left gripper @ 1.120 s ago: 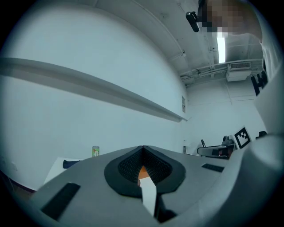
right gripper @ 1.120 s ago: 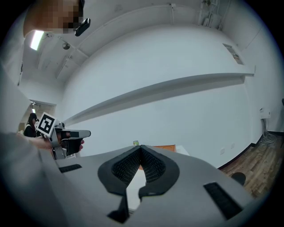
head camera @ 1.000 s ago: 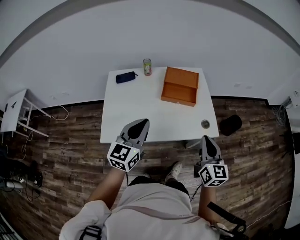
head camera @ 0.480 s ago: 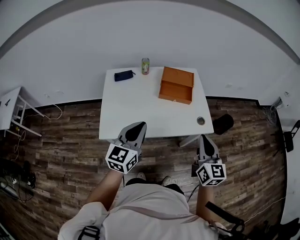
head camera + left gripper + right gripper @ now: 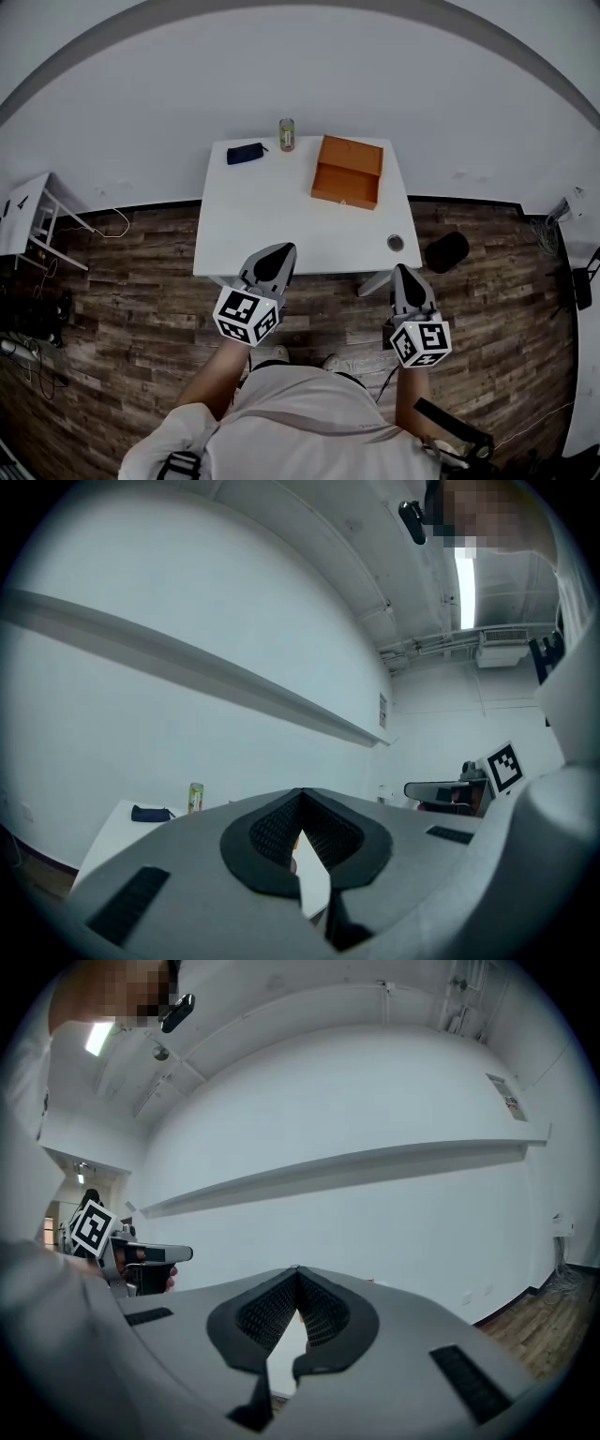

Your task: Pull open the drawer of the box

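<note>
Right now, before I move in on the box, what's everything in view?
table: one, white, against the wall
box: one, orange-brown, table's far right part
can: one, green, table's far edge, left of the box
pouch: one, dark blue, table's far left corner
small round thing: one, grey, table's near right corner; too small to identify
black object: one, black, floor right of the table
rack: one, white, floor at far left
left gripper: one, grey with marker cube, by the table's near edge, fingers shut, empty
right gripper: one, grey with marker cube, off the table's near right corner, fingers shut, empty
</note>
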`<state>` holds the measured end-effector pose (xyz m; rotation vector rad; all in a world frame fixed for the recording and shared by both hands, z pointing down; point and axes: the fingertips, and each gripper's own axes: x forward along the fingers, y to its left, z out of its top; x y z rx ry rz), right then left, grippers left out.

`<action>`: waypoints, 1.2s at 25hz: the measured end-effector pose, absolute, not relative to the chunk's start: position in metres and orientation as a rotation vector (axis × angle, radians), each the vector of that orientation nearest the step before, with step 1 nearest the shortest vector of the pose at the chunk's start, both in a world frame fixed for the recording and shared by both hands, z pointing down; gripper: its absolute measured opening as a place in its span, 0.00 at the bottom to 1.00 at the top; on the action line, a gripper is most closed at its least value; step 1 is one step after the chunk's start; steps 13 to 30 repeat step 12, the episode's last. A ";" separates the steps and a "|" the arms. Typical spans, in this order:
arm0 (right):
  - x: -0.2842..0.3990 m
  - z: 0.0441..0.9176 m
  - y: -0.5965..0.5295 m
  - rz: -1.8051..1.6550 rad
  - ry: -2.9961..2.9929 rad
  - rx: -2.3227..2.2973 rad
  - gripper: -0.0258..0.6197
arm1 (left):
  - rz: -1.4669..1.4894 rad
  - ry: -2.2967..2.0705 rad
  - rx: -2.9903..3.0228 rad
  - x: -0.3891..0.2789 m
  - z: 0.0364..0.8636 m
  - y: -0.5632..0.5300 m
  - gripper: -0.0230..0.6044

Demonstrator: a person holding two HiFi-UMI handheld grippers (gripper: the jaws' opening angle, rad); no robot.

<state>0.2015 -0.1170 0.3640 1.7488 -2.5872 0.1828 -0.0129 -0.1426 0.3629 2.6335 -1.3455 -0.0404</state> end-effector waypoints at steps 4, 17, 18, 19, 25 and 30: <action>0.205 0.360 -0.119 0.156 -2.597 1.725 0.04 | -0.045 -1.352 2.629 -0.008 0.361 -0.145 0.05; 0.209 0.358 -0.119 0.128 -2.601 1.714 0.04 | -0.039 -1.346 2.642 0.001 0.359 -0.146 0.05; 0.209 0.358 -0.119 0.128 -2.601 1.714 0.04 | -0.039 -1.346 2.642 0.001 0.359 -0.146 0.05; 0.209 0.358 -0.119 0.128 -2.601 1.714 0.04 | -0.039 -1.346 2.642 0.001 0.359 -0.146 0.05; 0.209 0.358 -0.119 0.128 -2.601 1.714 0.04 | -0.039 -1.346 2.642 0.001 0.359 -0.146 0.05; 0.209 0.358 -0.119 0.128 -2.601 1.714 0.04 | -0.039 -1.346 2.642 0.001 0.359 -0.146 0.05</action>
